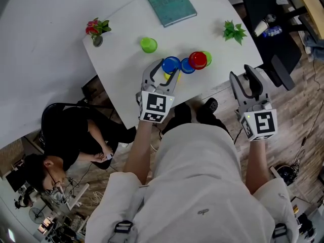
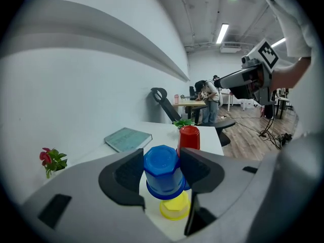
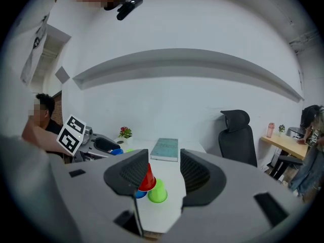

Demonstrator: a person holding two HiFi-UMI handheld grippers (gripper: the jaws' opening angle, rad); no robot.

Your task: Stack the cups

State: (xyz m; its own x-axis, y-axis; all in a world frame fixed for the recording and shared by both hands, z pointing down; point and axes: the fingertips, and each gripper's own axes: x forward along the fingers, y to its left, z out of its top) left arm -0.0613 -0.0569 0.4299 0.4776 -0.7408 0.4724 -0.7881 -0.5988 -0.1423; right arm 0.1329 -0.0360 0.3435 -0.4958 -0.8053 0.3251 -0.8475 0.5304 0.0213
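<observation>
Blue cup pinched over the counter, stacking under way.
Over the white counter (image 1: 126,59), the left claw (image 1: 169,69) pinches the upturned blue cup (image 2: 162,166) across its side walls near the yellow cup (image 2: 174,207); the right claw (image 1: 241,74) hangs spread, empty, off the edge. Likely light, smooth, thin plastic: hold mid-wall, gently.

Yellow cup (image 1: 166,77): left of red cup (image 1: 197,60), mostly hidden under blue cup (image 1: 171,65). Green cup (image 1: 207,57): right of red cup, half covered.
</observation>
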